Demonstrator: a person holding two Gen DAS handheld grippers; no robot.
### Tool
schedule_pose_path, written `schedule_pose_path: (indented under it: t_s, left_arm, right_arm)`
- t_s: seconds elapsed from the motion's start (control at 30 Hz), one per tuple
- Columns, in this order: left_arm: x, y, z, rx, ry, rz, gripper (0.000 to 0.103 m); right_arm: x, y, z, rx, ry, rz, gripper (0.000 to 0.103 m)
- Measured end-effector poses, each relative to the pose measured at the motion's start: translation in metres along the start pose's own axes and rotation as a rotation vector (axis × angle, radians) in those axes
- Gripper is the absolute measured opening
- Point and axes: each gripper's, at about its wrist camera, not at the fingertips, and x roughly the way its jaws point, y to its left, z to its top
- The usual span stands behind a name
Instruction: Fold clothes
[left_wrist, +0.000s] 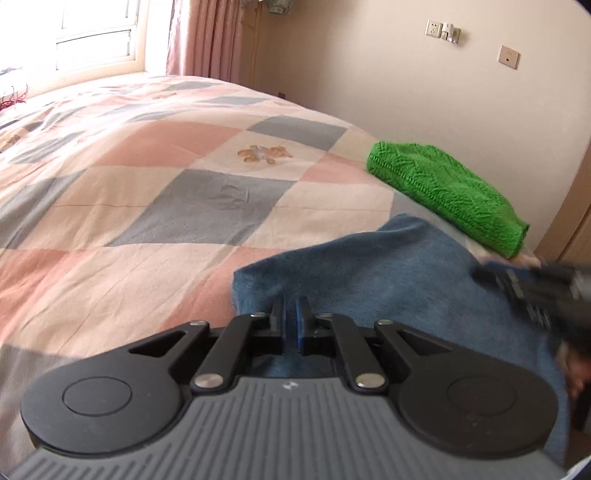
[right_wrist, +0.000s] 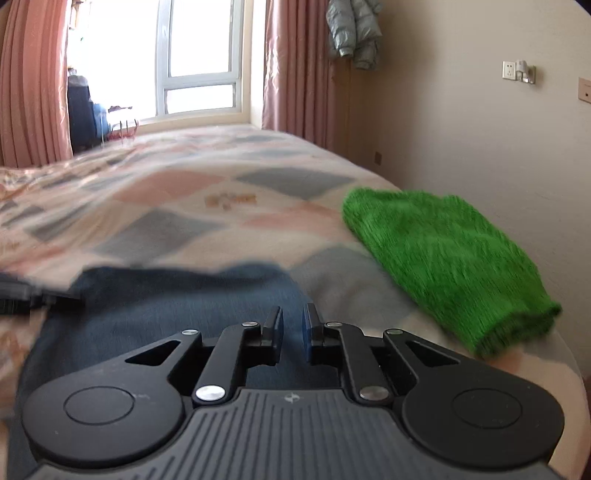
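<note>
The blue cloth (left_wrist: 388, 273) is spread on the bed (left_wrist: 147, 177) under both grippers, pinched at its edge by the left gripper (left_wrist: 291, 314), the right gripper (right_wrist: 292, 321) held slightly parted above it, the green knit (right_wrist: 443, 258) lying beyond, right.

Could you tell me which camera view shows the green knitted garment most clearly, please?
The left wrist view: the green knitted garment is sharp there, its stitch pattern readable. The right wrist view shows it larger but motion-blurred, folded near the bed edge.
</note>
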Motion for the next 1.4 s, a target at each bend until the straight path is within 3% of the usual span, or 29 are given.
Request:
schedule_pose_path:
  t_s: [0.13, 0.2, 0.3, 0.43, 0.6, 0.7, 0.8, 0.9, 1.13, 1.2, 1.27, 1.4]
  left_arm:
    - [-0.012, -0.002, -0.003, 0.003, -0.016, 0.013, 0.003]
    - [-0.025, -0.006, -0.006, 0.007, -0.031, 0.028, 0.002]
    - [-0.053, -0.018, -0.018, 0.036, -0.051, 0.032, 0.006]
    - [-0.089, -0.044, -0.044, 0.077, -0.053, -0.053, 0.006]
    - [-0.107, -0.097, -0.076, 0.194, -0.026, -0.204, 0.011]
    - [-0.101, -0.117, -0.102, 0.281, -0.002, -0.166, 0.010]
    - [-0.107, -0.120, -0.113, 0.300, 0.003, -0.154, 0.010]
    - [-0.118, -0.120, -0.110, 0.295, -0.010, -0.156, 0.010]
    - [-0.116, -0.130, -0.115, 0.309, -0.006, -0.147, 0.008]
    - [-0.115, -0.129, -0.117, 0.296, 0.002, -0.139, 0.009]
    - [-0.117, -0.128, -0.119, 0.290, 0.007, -0.132, 0.009]
    - [-0.124, -0.125, -0.123, 0.284, 0.011, -0.120, 0.009]
  right_arm:
    - [-0.013, -0.029, -0.030, 0.071, 0.016, -0.033, 0.007]
    - [-0.025, -0.039, -0.030, 0.095, 0.021, -0.079, 0.025]
    - [-0.050, -0.049, -0.027, 0.135, 0.008, -0.136, 0.024]
    - [-0.094, -0.040, -0.028, 0.165, -0.080, -0.046, 0.024]
    - [-0.100, -0.014, -0.031, 0.131, -0.061, 0.032, 0.024]
    - [-0.092, -0.010, -0.055, 0.145, 0.021, 0.104, 0.023]
    - [-0.095, 0.005, -0.086, 0.069, 0.077, 0.047, 0.022]
    - [-0.109, -0.001, -0.092, 0.130, 0.116, 0.027, 0.022]
    - [-0.130, 0.001, -0.060, 0.175, -0.083, 0.082, 0.022]
    - [-0.115, 0.008, -0.059, 0.156, -0.050, 0.096, 0.022]
    - [-0.092, 0.016, -0.069, 0.117, 0.046, 0.079, 0.022]
    - [-0.092, 0.017, -0.080, 0.139, 0.080, 0.071, 0.023]
